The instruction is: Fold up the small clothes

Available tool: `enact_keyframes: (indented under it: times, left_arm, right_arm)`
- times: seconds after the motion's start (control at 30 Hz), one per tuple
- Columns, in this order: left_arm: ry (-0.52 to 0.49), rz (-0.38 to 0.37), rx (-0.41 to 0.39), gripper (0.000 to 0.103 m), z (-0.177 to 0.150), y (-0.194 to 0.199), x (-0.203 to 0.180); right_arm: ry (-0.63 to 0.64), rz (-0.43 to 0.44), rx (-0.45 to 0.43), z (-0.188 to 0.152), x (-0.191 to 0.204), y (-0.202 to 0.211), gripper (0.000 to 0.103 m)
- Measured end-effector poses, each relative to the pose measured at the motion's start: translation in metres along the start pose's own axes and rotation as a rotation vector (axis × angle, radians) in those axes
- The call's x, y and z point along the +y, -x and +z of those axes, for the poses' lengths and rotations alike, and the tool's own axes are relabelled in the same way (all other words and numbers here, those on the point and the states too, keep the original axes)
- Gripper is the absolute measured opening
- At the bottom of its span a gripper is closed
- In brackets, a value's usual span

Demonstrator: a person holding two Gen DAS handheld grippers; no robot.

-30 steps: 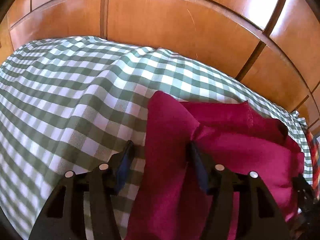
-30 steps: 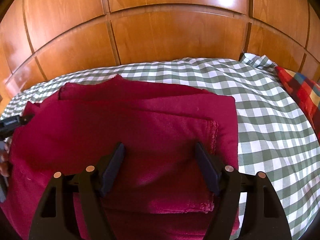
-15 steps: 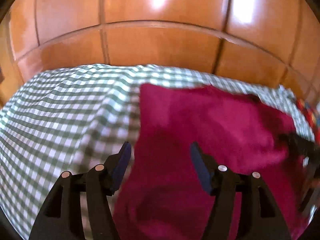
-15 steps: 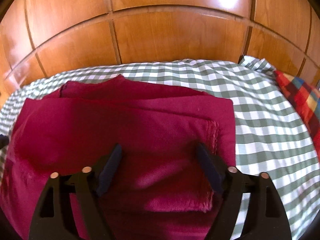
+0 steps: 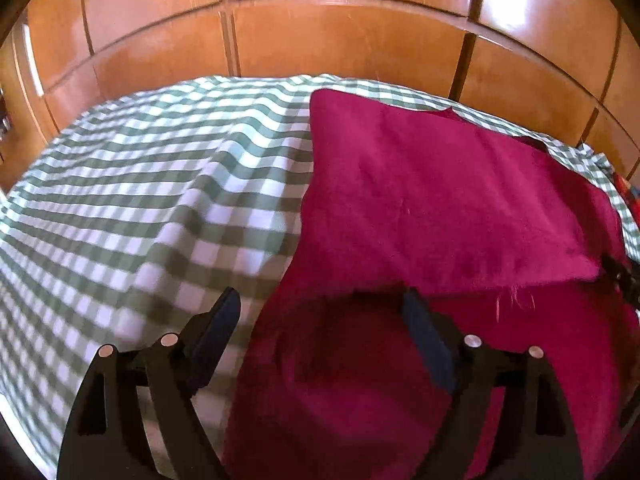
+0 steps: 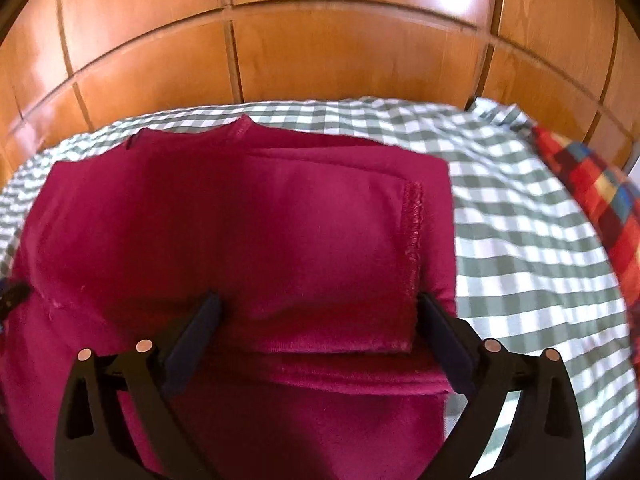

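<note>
A crimson knit garment (image 6: pixel 248 248), partly folded with one hemmed panel doubled over its middle, lies on the green-checked bedcover (image 5: pixel 140 200) toward the far edge, near the wooden panelled wall (image 6: pixel 320 52). The left gripper (image 5: pixel 320 312) hangs with jaws spread across the garment's left edge, and the right gripper (image 6: pixel 318 312) stands wide apart over the folded panel, neither pinching cloth, seemingly poised for another fold. A multicoloured plaid cloth (image 6: pixel 592 184) lies at the cover's right edge.
</note>
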State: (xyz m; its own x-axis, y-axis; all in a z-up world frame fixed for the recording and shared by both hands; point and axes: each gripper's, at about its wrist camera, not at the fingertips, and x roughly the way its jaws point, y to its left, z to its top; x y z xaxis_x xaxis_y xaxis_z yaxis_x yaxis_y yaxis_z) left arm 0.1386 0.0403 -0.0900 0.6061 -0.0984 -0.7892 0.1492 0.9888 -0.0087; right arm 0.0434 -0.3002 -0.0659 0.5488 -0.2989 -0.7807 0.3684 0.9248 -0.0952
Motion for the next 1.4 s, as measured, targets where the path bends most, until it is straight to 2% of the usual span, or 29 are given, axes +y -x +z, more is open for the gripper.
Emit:
enact_keyframes:
  times: [0.2,0.37,0.67,0.87,1.0,1.17,1.23,1.4]
  left_arm:
    - [-0.003,-0.004,-0.050,0.082,-0.021,0.037,0.004]
    - [-0.008,-0.014,-0.077,0.082,-0.036,0.057,0.007]
    - [-0.004,-0.019,-0.066,0.082,-0.056,0.072,0.012]
    - [-0.004,-0.018,-0.048,0.082,-0.068,0.076,0.019]
    - [-0.010,-0.030,-0.024,0.082,-0.076,0.077,0.022]
    - [-0.002,-0.063,0.017,0.079,-0.093,0.082,0.034]
    - [0.015,-0.102,0.040,0.077,-0.101,0.086,0.043]
    - [0.028,-0.201,0.053,0.062,-0.121,0.107,0.062]
  right_arm:
    - [0.011,0.017,-0.008,-0.018,-0.005,0.030,0.096]
    - [0.021,0.041,0.024,-0.036,-0.017,0.042,0.096]
    - [-0.050,0.079,0.081,-0.074,-0.049,0.059,0.096]
    - [-0.120,0.160,0.121,-0.102,-0.067,0.071,0.096]
    - [-0.107,0.208,0.130,-0.117,-0.065,0.086,0.096]
    - [-0.092,0.290,0.164,-0.135,-0.058,0.105,0.090]
    - [-0.079,0.314,0.182,-0.145,-0.053,0.112,0.087]
    - [-0.059,0.353,0.231,-0.167,-0.047,0.131,0.081]
